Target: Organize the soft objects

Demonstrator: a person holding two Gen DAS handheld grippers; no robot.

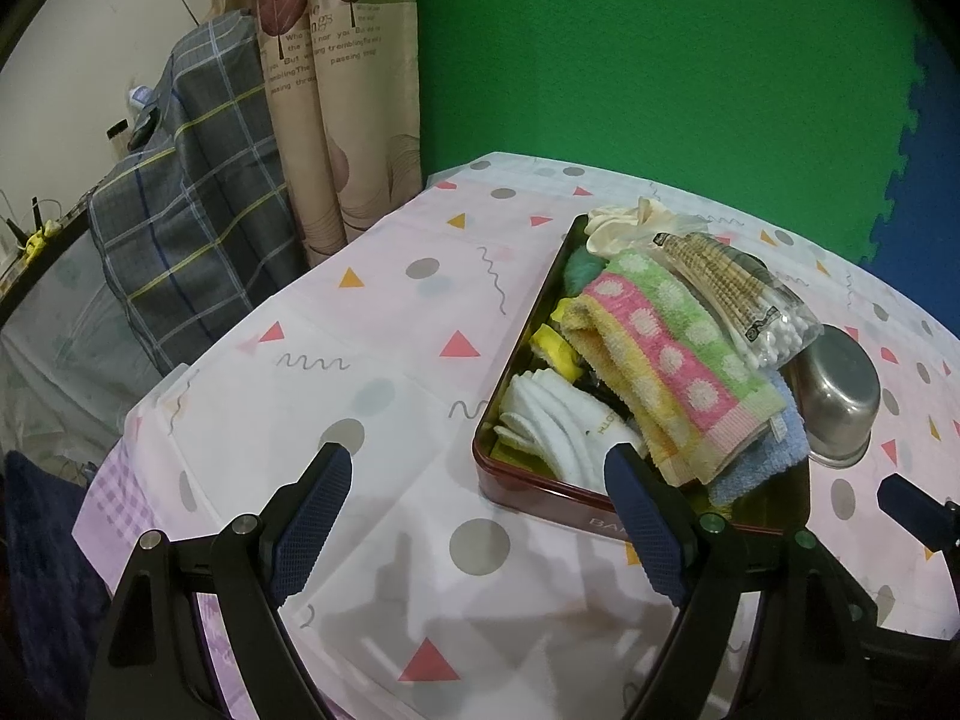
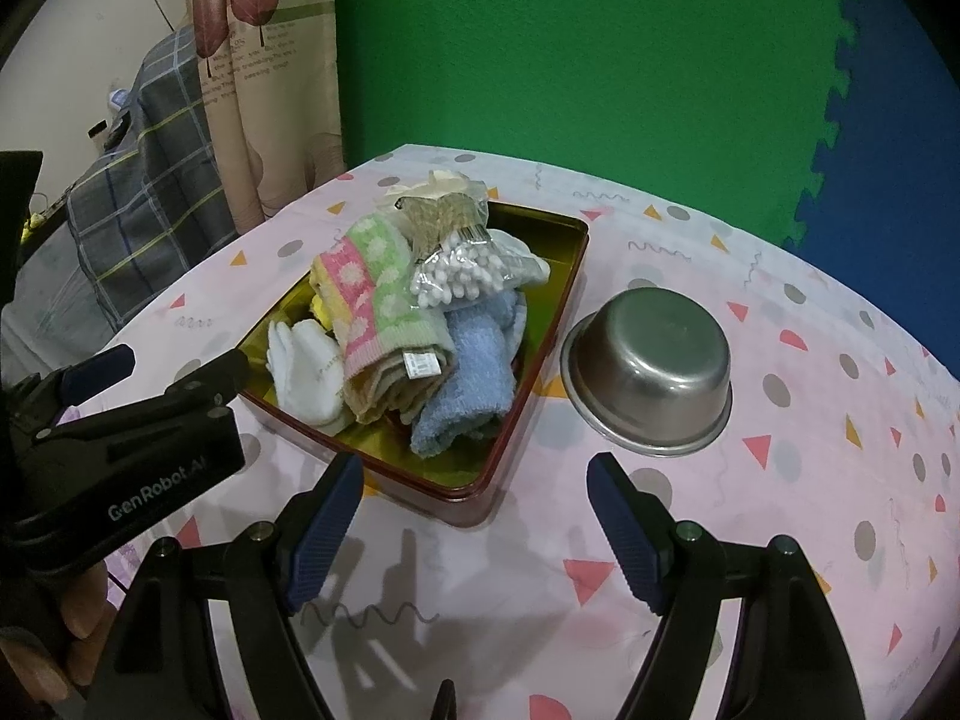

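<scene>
A dark red tin (image 1: pixel 543 495) (image 2: pixel 540 324) with a gold inside stands on the table, piled with soft things. A striped dotted towel (image 1: pixel 666 360) (image 2: pixel 384 294) lies on top, over a blue cloth (image 1: pixel 759 462) (image 2: pixel 468 384). White pads (image 1: pixel 552 414) (image 2: pixel 306 366) lie at the near left of the tin. A bag of cotton swabs (image 1: pixel 744 306) (image 2: pixel 456 276) rests across the pile. My left gripper (image 1: pixel 480 516) (image 2: pixel 162 378) hangs open just before the tin's near left corner, holding nothing. My right gripper (image 2: pixel 474 522) also stands open in front of the tin, empty.
An upturned steel bowl (image 1: pixel 840 396) (image 2: pixel 654 360) stands right of the tin. The table wears a pink patterned cloth (image 1: pixel 384 324) (image 2: pixel 810 408). A checked grey blanket (image 1: pixel 180 228) and a curtain (image 1: pixel 336 90) lie beyond the left edge. A green wall (image 1: pixel 660 48) rises behind.
</scene>
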